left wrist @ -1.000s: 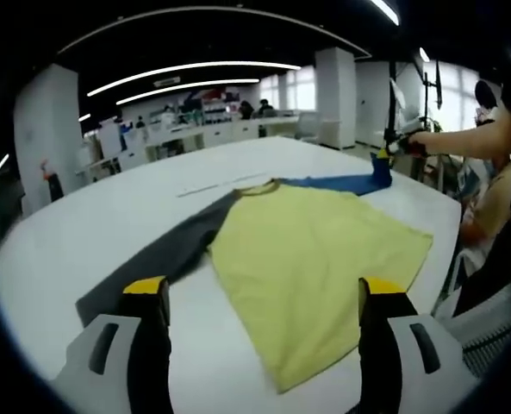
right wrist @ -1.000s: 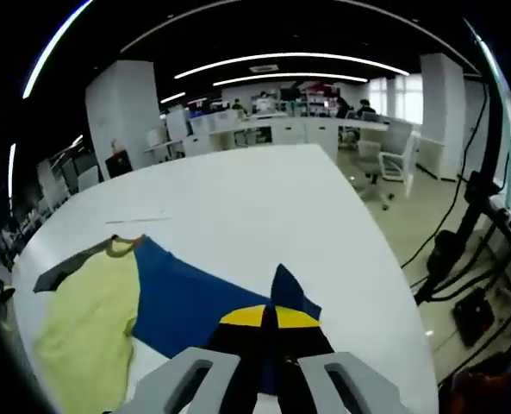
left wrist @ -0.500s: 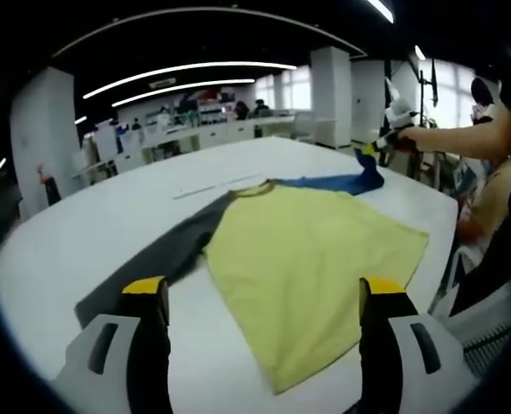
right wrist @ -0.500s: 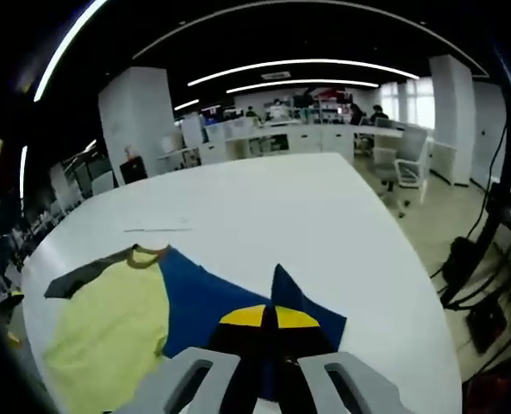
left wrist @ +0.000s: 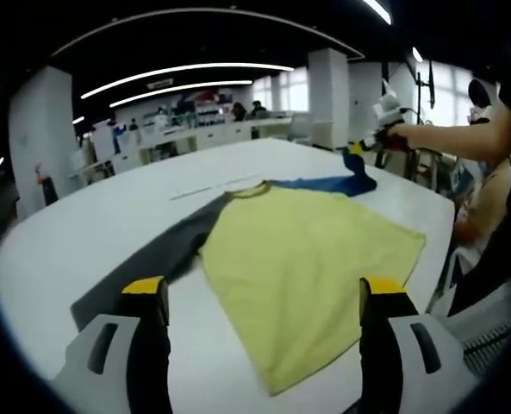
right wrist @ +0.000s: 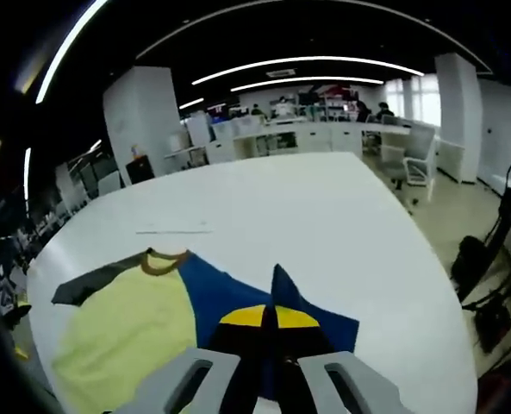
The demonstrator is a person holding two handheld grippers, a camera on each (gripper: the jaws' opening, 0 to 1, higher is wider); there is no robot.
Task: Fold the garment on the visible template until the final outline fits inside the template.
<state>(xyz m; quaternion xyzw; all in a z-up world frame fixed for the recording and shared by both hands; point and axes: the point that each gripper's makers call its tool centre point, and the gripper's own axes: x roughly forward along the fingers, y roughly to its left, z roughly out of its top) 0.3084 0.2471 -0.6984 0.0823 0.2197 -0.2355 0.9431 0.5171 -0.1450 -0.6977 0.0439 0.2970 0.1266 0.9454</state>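
Observation:
A shirt lies flat on the white table (left wrist: 83, 224), with a yellow body (left wrist: 307, 254), a grey sleeve (left wrist: 156, 254) and a blue sleeve (left wrist: 328, 183). My left gripper (left wrist: 264, 293) hovers open over the shirt's near hem, holding nothing. My right gripper (right wrist: 268, 317) is shut on the cuff end of the blue sleeve (right wrist: 208, 293), and the yellow body (right wrist: 126, 332) and grey sleeve (right wrist: 91, 285) lie to its left. In the left gripper view the right gripper (left wrist: 374, 142) holds that cuff lifted off the table at the far right.
A thin pale strip (left wrist: 212, 187) lies on the table beyond the collar (right wrist: 165, 259). A person's arm (left wrist: 449, 138) reaches in from the right. The table edge (right wrist: 436, 293) drops to the floor at the right, with office chairs (right wrist: 414, 164) and desks behind.
The right gripper has raised the blue cuff off the table and carried it a little inward towards the shirt. The left gripper stays open in place.

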